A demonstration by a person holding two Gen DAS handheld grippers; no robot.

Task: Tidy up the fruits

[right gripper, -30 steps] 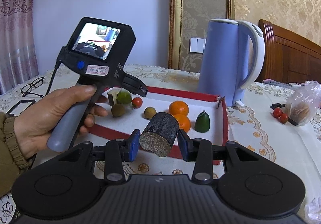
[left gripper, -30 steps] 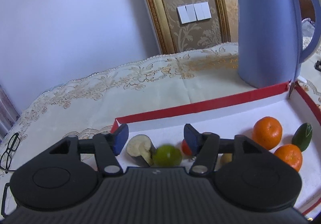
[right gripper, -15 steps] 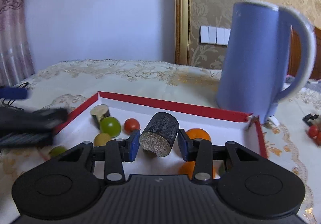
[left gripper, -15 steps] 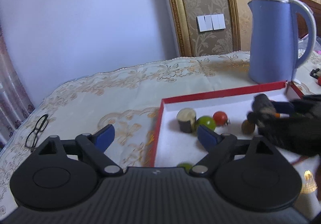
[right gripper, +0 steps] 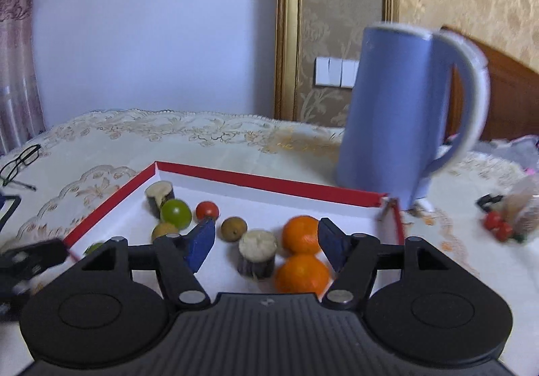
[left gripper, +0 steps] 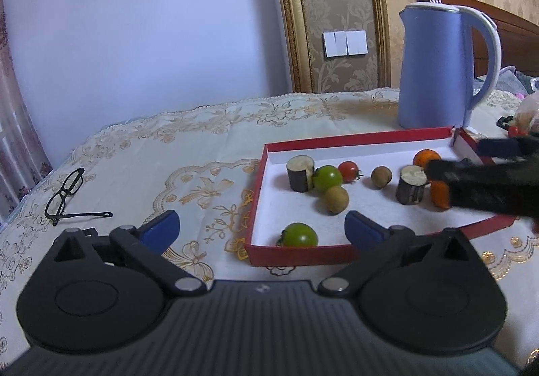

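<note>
Tablecloth (left gripper: 209, 147); avocado-hiding right gripper (left gripper: 485, 184) only from left wrist.

kettle (left gripper: 434, 66): blue, upright on tablecloth (left gripper: 188, 153) | glasses (left gripper: 65, 195): folded open, left | wall switches (left gripper: 344, 44)

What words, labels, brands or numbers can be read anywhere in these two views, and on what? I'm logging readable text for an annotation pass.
None can be read.
The blue kettle shows no lettering.
The red tray has plain walls with no print.
The wall switches are blank.
A small pale mark sits on each gripper body, too small to read as text.
The bag at the table's right edge is too blurred to tell.
</note>
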